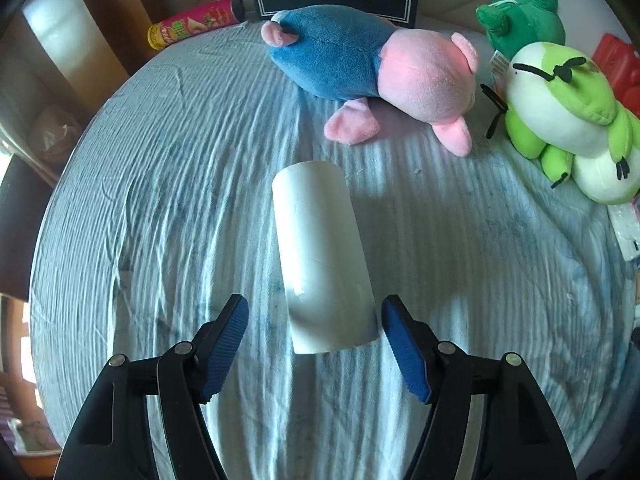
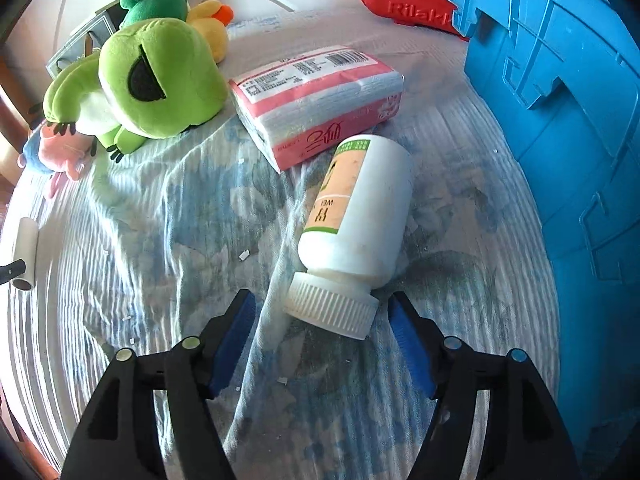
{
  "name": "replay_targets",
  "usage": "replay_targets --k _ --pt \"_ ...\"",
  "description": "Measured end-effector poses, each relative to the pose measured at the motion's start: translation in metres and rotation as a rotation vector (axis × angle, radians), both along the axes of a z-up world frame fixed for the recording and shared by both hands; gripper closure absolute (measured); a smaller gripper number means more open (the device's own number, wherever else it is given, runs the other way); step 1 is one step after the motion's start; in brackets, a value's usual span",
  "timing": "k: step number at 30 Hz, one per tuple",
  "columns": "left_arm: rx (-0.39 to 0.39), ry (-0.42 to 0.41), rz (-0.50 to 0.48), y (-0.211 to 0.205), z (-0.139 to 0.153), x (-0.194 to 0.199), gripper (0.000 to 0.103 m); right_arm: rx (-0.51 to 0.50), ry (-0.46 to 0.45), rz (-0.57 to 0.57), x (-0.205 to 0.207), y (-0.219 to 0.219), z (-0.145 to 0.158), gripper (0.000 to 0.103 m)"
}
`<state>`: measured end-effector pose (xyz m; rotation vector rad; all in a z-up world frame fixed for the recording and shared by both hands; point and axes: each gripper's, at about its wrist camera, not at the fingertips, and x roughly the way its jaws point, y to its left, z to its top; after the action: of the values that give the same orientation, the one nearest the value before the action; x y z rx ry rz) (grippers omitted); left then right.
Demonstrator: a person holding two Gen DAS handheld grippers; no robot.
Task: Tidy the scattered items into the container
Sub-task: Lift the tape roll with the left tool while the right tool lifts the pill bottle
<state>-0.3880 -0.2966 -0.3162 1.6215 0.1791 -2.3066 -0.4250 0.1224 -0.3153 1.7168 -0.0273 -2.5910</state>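
While lying on bed sheet [image 2: 160, 216] beside blue crate [image 2: 560, 128], contents hidden: one white bottle [image 2: 360, 208], one tissue pack [image 2: 316, 104], one tube [image 1: 324, 256]. Left hand-held gripper [image 1: 314, 344], right hand-held gripper [image 2: 322, 340]: both released.

White tube [image 1: 324, 256] lies on the striped sheet [image 1: 160, 200], its near end between the left gripper's [image 1: 314, 344] parted blue pads [image 1: 226, 344], untouched. Pink-and-blue pig plush [image 1: 372, 76] beyond tube; green frog plush [image 1: 568, 120] beyond-right.
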Motion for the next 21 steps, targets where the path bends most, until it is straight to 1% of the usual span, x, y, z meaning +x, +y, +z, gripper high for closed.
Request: replay_targets --k 1,2,5,6,7,8,12,14,15,16,17,20,21 --pt "0.000 0.007 0.011 -0.003 0.002 -0.003 0.029 -0.006 0.006 -0.008 -0.003 0.001 0.001 0.034" --pt "0.002 0.010 0.024 -0.005 0.004 -0.005 0.028 -0.011 0.009 -0.021 -0.008 0.003 0.002 0.034" --pt "0.029 -0.026 0.077 -0.009 -0.008 -0.017 0.028 -0.007 0.010 -0.074 -0.021 0.009 0.001 0.034" --pt "0.041 -0.039 0.082 -0.008 -0.013 -0.018 0.037 0.010 0.007 -0.089 -0.026 0.010 0.000 0.034" --pt "0.055 -0.053 0.085 -0.007 -0.018 -0.020 0.053 0.016 0.009 -0.102 -0.030 0.011 0.000 0.034" --pt "0.071 -0.064 0.078 -0.005 -0.021 -0.021 0.057 0.017 0.012 -0.105 -0.032 0.012 0.001 0.034" --pt "0.029 -0.073 0.067 0.006 -0.021 -0.019 0.058 0.018 0.022 -0.105 -0.040 0.014 0.003 0.035" --pt "0.013 -0.072 0.060 0.009 -0.019 -0.019 0.058 0.016 0.018 -0.098 -0.044 0.014 -0.001 0.035" --pt "0.008 -0.072 0.058 0.010 -0.018 -0.019 0.058 0.011 0.007 -0.095 -0.035 0.025 -0.005 0.040" --pt "0.005 -0.071 0.055 0.011 -0.017 -0.019 0.058 -0.001 -0.014 -0.093 -0.039 0.026 -0.012 0.048" --pt "0.007 -0.072 0.049 0.012 -0.015 -0.018 0.058 -0.006 -0.032 -0.095 -0.041 0.026 -0.018 0.050" --pt "0.017 -0.065 0.031 0.018 -0.009 -0.013 0.058 0.006 -0.016 -0.075 -0.038 0.020 -0.015 0.051" --pt "0.014 -0.059 0.024 0.020 -0.005 -0.010 0.058 -0.005 -0.005 -0.064 -0.035 0.017 -0.011 0.051"
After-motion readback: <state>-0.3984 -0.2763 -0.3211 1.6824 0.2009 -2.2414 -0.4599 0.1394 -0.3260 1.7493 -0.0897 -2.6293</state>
